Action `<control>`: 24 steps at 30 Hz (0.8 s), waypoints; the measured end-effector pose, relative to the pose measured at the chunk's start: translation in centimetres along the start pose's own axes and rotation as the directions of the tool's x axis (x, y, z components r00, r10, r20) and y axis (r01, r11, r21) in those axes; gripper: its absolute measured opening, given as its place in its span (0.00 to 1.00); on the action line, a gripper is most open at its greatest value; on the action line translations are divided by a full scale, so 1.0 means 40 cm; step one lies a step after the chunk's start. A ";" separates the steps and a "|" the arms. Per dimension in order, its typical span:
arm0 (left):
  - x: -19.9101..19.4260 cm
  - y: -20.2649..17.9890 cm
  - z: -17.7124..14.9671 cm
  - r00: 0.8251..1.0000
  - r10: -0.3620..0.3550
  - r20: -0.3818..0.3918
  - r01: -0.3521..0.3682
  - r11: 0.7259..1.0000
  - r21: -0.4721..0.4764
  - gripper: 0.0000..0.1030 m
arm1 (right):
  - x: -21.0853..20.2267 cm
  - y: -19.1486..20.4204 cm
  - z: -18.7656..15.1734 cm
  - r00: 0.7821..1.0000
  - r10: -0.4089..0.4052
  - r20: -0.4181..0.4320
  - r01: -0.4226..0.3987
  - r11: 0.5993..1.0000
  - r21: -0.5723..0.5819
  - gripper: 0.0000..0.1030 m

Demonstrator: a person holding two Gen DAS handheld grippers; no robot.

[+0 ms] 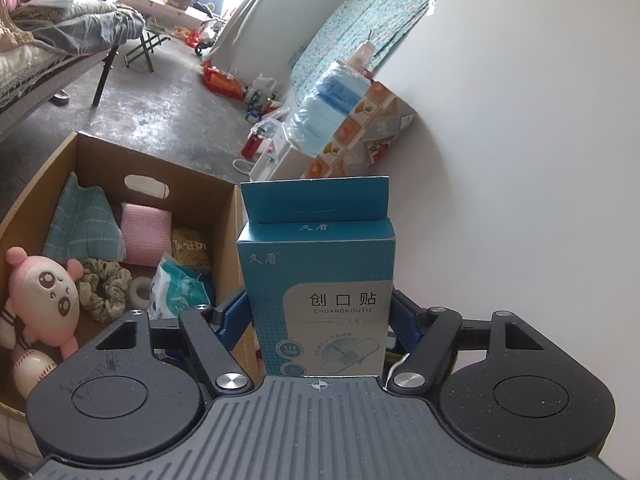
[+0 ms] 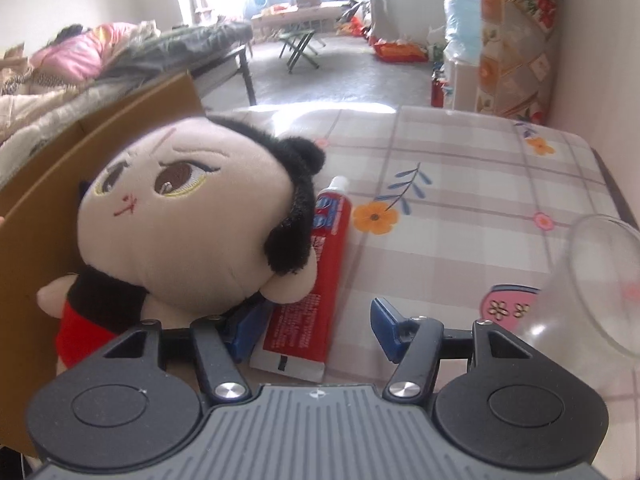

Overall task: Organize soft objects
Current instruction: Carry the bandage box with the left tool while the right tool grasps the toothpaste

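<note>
My left gripper (image 1: 320,316) pinches 1 teal plaster box (image 1: 318,280) upright between its 2 blue fingers (image 1: 230,316), just beside the carton (image 1: 224,216). In the carton I count 1 pink plush (image 1: 44,292), 1 scrunchie (image 1: 104,288), 1 tape roll (image 1: 140,290), 1 pink cloth (image 1: 146,234) and 1 teal cloth (image 1: 82,220).

My right gripper (image 2: 316,324) has its fingers spread, clamping nothing. 1 red tube (image 2: 316,280) lies on the tablecloth (image 2: 460,184) between them. 1 black-haired doll (image 2: 192,216) leans on the carton's outer wall, over the left finger. 1 clear bowl (image 2: 596,280) sits at the right.
</note>
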State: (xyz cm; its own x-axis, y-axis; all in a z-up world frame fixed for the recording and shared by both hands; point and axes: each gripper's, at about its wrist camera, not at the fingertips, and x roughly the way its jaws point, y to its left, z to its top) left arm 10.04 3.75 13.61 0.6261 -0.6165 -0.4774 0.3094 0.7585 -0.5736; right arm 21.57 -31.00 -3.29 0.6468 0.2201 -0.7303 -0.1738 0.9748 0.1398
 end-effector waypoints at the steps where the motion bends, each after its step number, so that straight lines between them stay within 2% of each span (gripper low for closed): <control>1: 0.001 0.002 -0.003 1.000 -0.005 -0.005 0.005 1.000 0.001 0.70 | 0.007 -0.006 0.006 1.000 0.014 -0.014 -0.014 1.000 0.011 0.60; 7: 0.009 0.014 -0.022 0.999 -0.031 -0.011 0.031 1.000 -0.005 0.70 | 0.017 0.003 0.020 0.999 -0.015 -0.053 0.013 0.999 -0.032 0.60; 11: -0.002 0.031 -0.042 0.999 -0.044 -0.015 0.044 0.999 -0.028 0.70 | 0.012 0.002 0.027 0.995 -0.047 -0.092 0.042 0.998 -0.053 0.55; 15: -0.026 0.048 -0.069 0.999 -0.034 -0.013 0.034 0.999 -0.026 0.70 | 0.014 0.004 0.030 0.994 -0.035 -0.100 0.029 0.998 -0.062 0.56; 18: -0.041 0.059 -0.087 1.000 -0.016 -0.011 0.016 1.000 -0.018 0.70 | 0.023 0.022 0.034 0.995 -0.005 -0.099 -0.002 0.997 -0.074 0.53; 22: -0.073 0.085 -0.091 0.998 0.045 0.034 -0.045 0.999 -0.005 0.70 | 0.016 0.033 0.033 0.992 -0.056 -0.116 0.048 0.996 -0.071 0.39; 24: -0.092 0.106 -0.088 0.995 0.078 0.056 -0.078 0.997 -0.016 0.70 | 0.007 0.031 0.025 0.989 -0.080 -0.123 0.073 0.996 -0.057 0.39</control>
State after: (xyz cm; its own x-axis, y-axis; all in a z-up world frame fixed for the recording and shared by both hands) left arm 6.53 8.48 10.58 0.6876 -0.5423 -0.4828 0.2482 0.8004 -0.5456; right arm 22.28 -29.68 -2.65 0.5620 0.1353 -0.8160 -0.1683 0.9846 0.0474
